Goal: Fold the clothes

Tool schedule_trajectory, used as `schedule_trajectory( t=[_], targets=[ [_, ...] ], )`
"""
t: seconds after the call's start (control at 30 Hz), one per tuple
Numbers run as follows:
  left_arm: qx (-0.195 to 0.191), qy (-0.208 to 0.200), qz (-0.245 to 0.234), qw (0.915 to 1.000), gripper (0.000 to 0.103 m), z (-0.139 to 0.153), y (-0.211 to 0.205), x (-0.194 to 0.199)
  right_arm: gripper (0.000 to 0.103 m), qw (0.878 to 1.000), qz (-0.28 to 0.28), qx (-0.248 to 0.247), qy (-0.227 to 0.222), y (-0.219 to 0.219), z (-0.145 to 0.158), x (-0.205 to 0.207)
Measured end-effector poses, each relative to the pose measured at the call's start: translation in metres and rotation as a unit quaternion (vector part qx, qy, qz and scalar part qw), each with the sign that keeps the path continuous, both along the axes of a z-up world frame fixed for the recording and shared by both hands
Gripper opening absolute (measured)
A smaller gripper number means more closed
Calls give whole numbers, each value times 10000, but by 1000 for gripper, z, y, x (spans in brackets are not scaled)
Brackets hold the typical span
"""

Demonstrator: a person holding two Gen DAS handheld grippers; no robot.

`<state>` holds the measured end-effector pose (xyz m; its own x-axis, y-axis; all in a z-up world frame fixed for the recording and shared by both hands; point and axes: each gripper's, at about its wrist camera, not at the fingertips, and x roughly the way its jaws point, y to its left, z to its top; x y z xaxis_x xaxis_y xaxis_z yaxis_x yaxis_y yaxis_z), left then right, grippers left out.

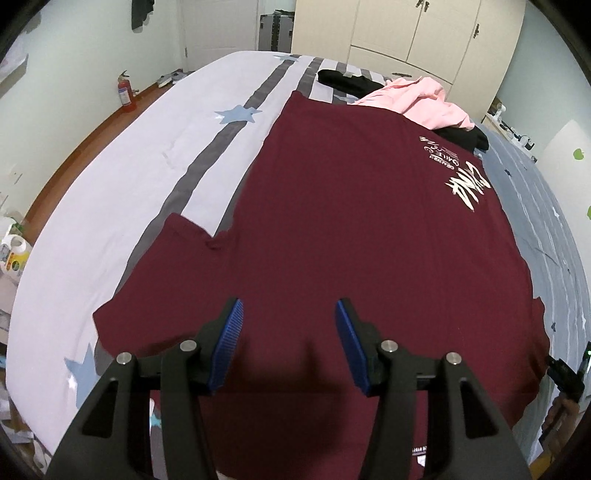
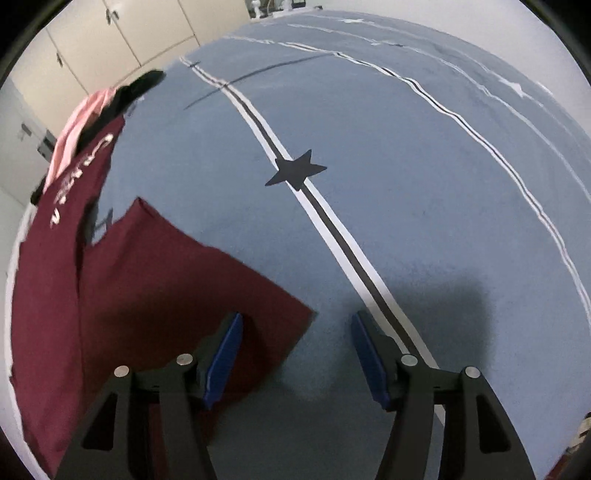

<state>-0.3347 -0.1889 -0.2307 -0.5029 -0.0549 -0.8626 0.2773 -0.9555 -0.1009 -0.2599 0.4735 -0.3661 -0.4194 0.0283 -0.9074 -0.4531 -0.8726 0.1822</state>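
Maroon T-shirt (image 1: 332, 229) lies spread flat on the bed (image 1: 122, 177), filling centre and lower half of left wrist view; white print sits at its upper right. One sleeve (image 1: 177, 254) sticks out at left-centre of frame, over the grey stripe of the cover.

Left gripper (image 1: 289, 332) at bottom centre, jaws wide apart, blue pads (image 1: 229, 343) w/ nothing between them, above the shirt near its lower part. Can't tell if pads touch the fabric.

Right gripper (image 2: 297, 347) at bottom centre of right wrist view, jaws also wide apart, holding nothing. Left pad (image 2: 225, 354) is over the corner of the other sleeve (image 2: 177, 280); right pad over bare blue cover w/ a dark star (image 2: 295, 170) mid-frame.

Pink garment (image 1: 417, 99) and black garment (image 1: 347, 83) are heaped at upper right of left wrist view, just past the shirt's far edge. Red extinguisher (image 1: 125, 92) stands on floor, upper left; cream wardrobe (image 1: 424, 33) along top.
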Motion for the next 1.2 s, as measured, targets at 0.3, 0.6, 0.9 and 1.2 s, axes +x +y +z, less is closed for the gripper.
schedule_trajectory(
  t=[0.3, 0.6, 0.9, 1.2],
  targets=[
    [131, 21, 230, 9996, 49, -3, -11, 28, 17, 9994, 68, -261, 236, -12, 0, -9],
    [400, 86, 554, 9976, 49, -17, -71, 72, 4, 9950, 457, 300, 833, -83, 87, -7],
    [644, 294, 882, 9936, 49, -6, -176, 134, 4, 9641, 2047, -53, 1693, -319, 187, -15],
    [724, 421, 1194, 9893, 49, -1, -285, 208, 4, 9198, 3506, -791, 1577, -588, 182, -9]
  ],
)
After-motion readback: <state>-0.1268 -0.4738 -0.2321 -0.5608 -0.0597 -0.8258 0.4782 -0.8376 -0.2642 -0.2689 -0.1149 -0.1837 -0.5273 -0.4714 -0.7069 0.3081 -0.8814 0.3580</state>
